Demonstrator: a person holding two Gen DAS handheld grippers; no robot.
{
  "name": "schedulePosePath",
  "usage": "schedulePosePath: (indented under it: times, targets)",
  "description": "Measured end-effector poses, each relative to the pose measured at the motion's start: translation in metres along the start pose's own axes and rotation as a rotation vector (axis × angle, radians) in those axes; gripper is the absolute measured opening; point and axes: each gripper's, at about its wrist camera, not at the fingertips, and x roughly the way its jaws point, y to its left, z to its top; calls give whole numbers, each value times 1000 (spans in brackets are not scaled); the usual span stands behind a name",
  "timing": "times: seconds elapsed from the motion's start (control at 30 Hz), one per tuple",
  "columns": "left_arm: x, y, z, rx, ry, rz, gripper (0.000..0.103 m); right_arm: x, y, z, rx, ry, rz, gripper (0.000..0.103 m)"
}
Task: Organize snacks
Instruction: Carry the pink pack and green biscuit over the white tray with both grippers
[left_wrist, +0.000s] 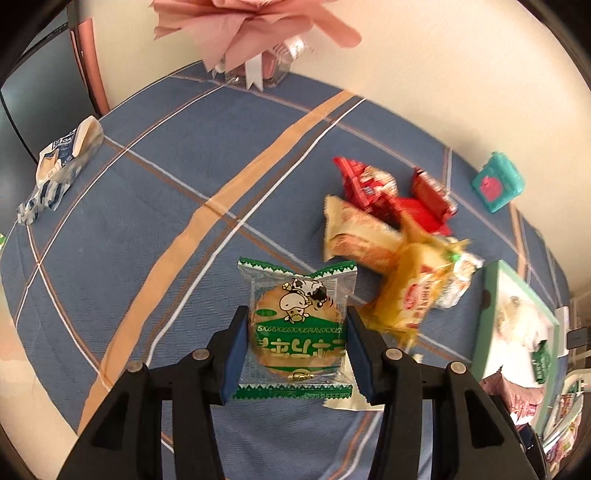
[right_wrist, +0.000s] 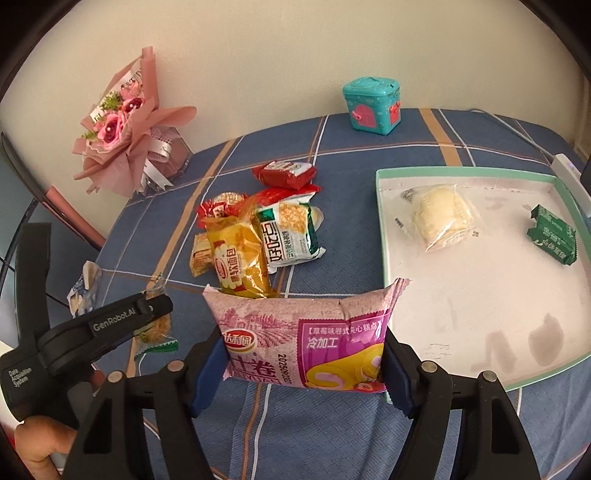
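Both grippers are loaded, so the step in hand looks like the carry to the tray. The left gripper (left_wrist: 297, 341) is clamped on a clear, green-edged packet holding a round cracker with a cow cartoon (left_wrist: 297, 325), its blue pads pressing the packet's 2 sides. The right gripper (right_wrist: 304, 363) is clamped on a pink-and-purple plastic bag of roll cake (right_wrist: 303, 332), which appears held clear of the blue plaid tablecloth (right_wrist: 369, 147).

The shallow white tray with a mint-green rim (right_wrist: 461, 170) lies to the right, just beside the pink bag. It already holds 2 items: a clear-wrapped pale pastry (right_wrist: 441, 214) and a dark green packet (right_wrist: 552, 234) at its far right.

A loose pile of red, yellow and green-and-white snack packets (right_wrist: 258, 229) remains on the cloth left of the tray.

The next move likely calls for swinging the pink bag rightward over the rim onto bare tray floor, then releasing. The cracker packet should follow.
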Motion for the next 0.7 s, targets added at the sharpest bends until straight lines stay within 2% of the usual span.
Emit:
schedulePosePath:
  times: [0.2, 0.33, 0.7]
  targets:
    - [-26, -12, -2, 33, -49, -54, 51, -20, -26, 10, 58, -59, -59, 76]
    - [-35, -31, -7, 72, -66, -97, 51, -30, -55, 15, 123, -92, -134, 76]
    - [-62, -124, -48, 352, -110, -215, 51, -59, -159, 13, 412, -142, -342, 76]
